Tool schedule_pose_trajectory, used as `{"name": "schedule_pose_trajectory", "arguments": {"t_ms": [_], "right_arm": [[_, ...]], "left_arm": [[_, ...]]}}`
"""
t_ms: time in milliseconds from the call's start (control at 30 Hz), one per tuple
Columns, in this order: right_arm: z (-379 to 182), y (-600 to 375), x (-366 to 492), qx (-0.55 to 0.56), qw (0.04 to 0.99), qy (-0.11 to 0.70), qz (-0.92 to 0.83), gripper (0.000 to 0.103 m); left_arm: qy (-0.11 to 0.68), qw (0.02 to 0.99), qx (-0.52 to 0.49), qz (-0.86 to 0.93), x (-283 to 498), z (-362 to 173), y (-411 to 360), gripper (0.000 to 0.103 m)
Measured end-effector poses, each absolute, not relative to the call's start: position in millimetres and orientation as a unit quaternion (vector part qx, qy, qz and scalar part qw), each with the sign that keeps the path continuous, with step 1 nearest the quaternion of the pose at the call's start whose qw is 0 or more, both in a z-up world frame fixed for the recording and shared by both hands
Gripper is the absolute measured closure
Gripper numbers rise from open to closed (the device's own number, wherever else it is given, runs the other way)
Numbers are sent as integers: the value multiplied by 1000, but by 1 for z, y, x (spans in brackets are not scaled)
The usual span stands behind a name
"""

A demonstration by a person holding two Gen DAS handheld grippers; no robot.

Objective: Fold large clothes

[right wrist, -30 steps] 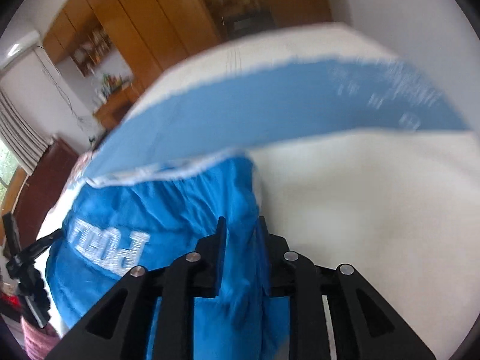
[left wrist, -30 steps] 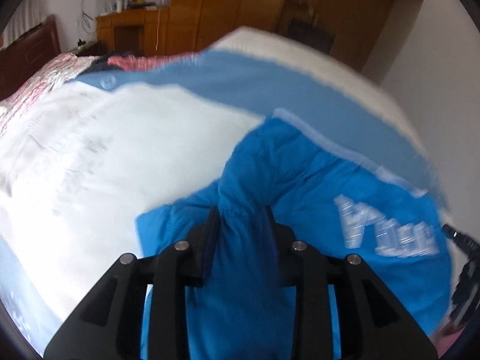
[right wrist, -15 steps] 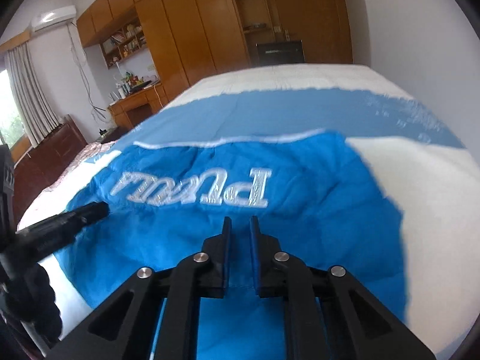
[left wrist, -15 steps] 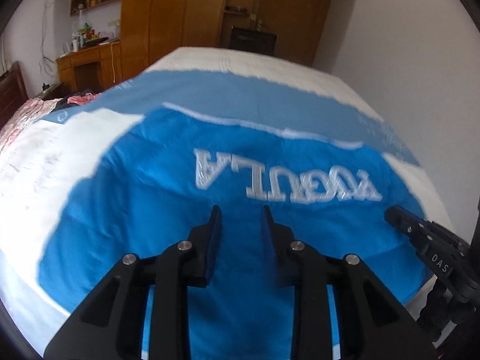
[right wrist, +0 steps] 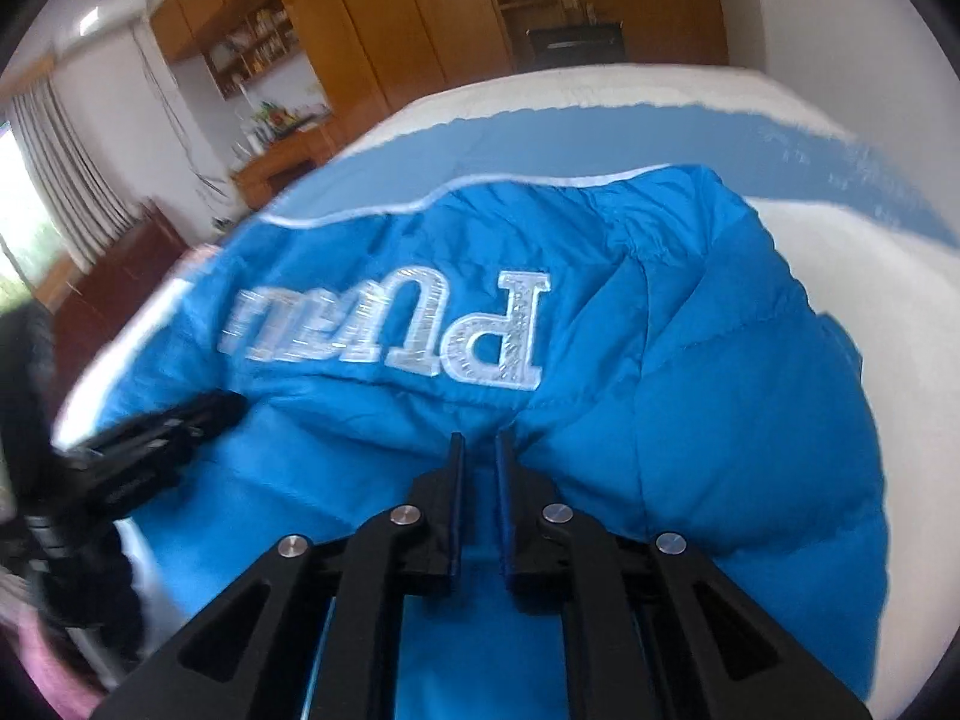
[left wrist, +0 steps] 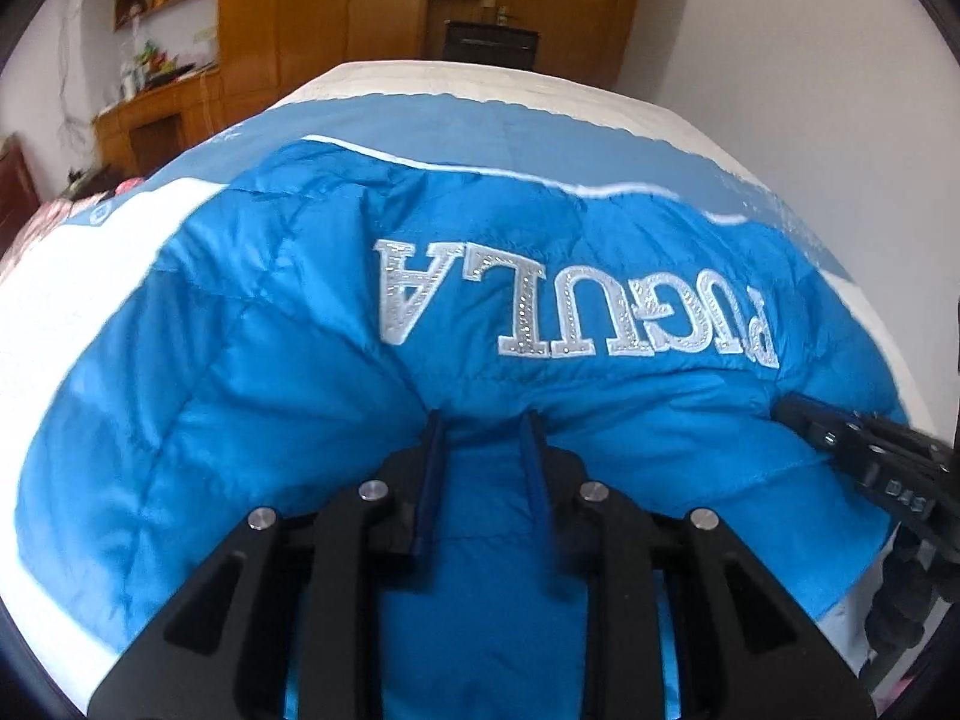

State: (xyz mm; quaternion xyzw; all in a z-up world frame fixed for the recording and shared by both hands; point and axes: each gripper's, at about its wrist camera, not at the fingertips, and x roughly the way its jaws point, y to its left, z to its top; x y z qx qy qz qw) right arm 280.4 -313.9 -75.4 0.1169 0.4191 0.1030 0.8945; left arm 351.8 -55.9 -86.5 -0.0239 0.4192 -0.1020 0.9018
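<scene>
down in the left wrist view, the left tongs (left wrist: 483,420) are pinching a fold of the blue puffer jacket (left wrist: 252,396), with the fabric bunching up between the two black fingers (left wrist: 429,468). the jacket is lying spread across the bed (left wrist: 72,300), its white lettering (left wrist: 570,306) reading upside down from this side and a white piped edge running along its far side. the bed cover is showing white with a wide lighter-blue band (left wrist: 480,138) beyond the jacket. the right tongs (left wrist: 798,411) are reaching in from the right edge, their tips touching the jacket's near edge. wooden wardrobes (left wrist: 312,18) are standing behind the bed.

over in the right wrist view, the right tongs (right wrist: 478,441) are sitting nearly closed, gripping a thin ridge of the same jacket (right wrist: 720,408) between the fingers (right wrist: 456,474). the lettering (right wrist: 396,330) is again appearing upside down, blurring toward the left. the left tongs (right wrist: 231,405) are coming in from the left edge, blurred, resting on the jacket. the white bed cover (right wrist: 870,276) is lying to the right, and the wooden wardrobes (right wrist: 390,18) are filling the background.
</scene>
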Motion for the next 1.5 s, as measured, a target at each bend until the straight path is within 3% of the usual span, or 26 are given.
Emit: {"name": "schedule_pose_trajectory", "arguments": {"t_ms": [233,300,400,533,733,900,1000,1033,1267,1500], "right_arm": [[-42,-368,271,131,901,407,68,94],[-51,-384,274,135,897,416,55,94],[-75,-401,277,172,878,440,75,103],[-107,-421,281,249,854,442,115,103],[-83,-398,269,158,886,431,73,103],[-58,-379,240,86,910,402,49,98],[-69,-373,237,76,902,423,46,98],[-75,-372,238,70,900,428,42,103],[-95,-371,239,61,904,421,39,103],[-82,-373,231,62,910,408,31,103]], "left_arm": [[389,905,-21,-170,331,-52,-91,79],[400,901,-2,-168,335,-61,-104,79],[422,892,17,-160,340,-91,-113,77],[409,898,53,-155,333,-102,-118,77],[424,893,5,-153,339,-91,-101,76],[383,919,6,-90,322,-65,-52,74],[404,911,-8,-78,326,-77,-23,79],[412,907,-18,-87,327,-85,-17,79],[416,904,-21,-94,334,-105,-16,79],[417,904,-38,-84,330,-93,-13,78]]}}
